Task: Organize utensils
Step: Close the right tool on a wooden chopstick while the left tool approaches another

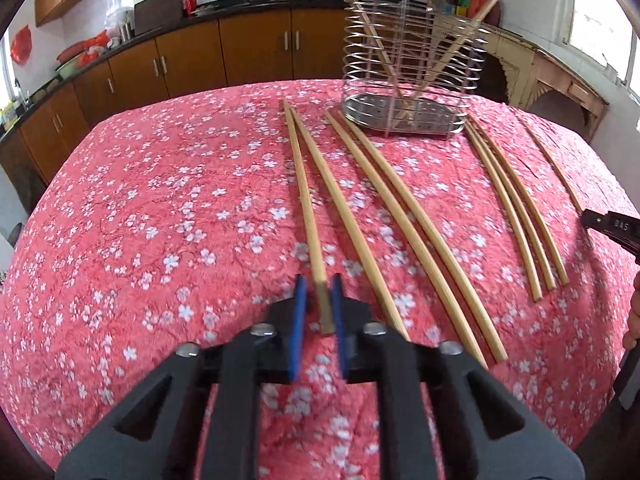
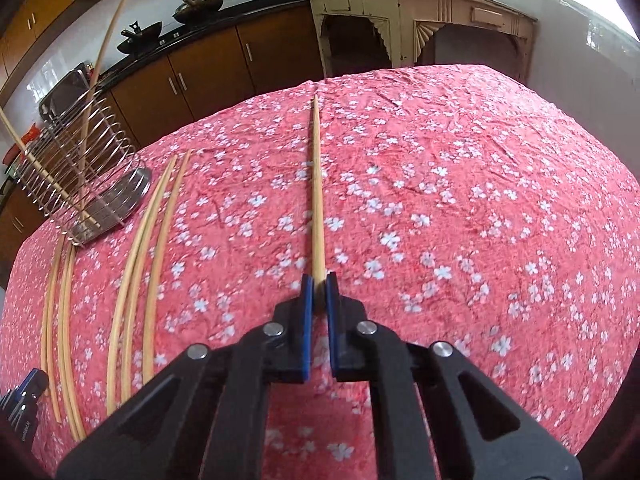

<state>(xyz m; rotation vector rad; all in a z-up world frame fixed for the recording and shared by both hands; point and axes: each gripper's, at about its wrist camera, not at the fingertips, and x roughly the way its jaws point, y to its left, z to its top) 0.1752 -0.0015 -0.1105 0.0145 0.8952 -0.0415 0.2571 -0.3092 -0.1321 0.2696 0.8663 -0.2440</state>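
Note:
Several bamboo chopsticks lie in rows on the pink flowered tablecloth (image 1: 160,200). A wire utensil holder (image 1: 412,68) stands at the far side with two chopsticks leaning inside; it also shows in the right wrist view (image 2: 80,168). My left gripper (image 1: 320,300) has its blue pads on either side of the near end of the leftmost chopstick (image 1: 308,216), with a small gap visible. My right gripper (image 2: 319,288) is shut on the near end of a single chopstick (image 2: 317,184) that points away along the cloth. The right gripper's tip shows in the left wrist view (image 1: 608,226).
Brown kitchen cabinets (image 1: 256,52) with a black counter and woks run behind the table. A cream wooden side table (image 2: 420,20) stands at the back right. The tablecloth's edge (image 2: 440,70) drops off beyond the holder.

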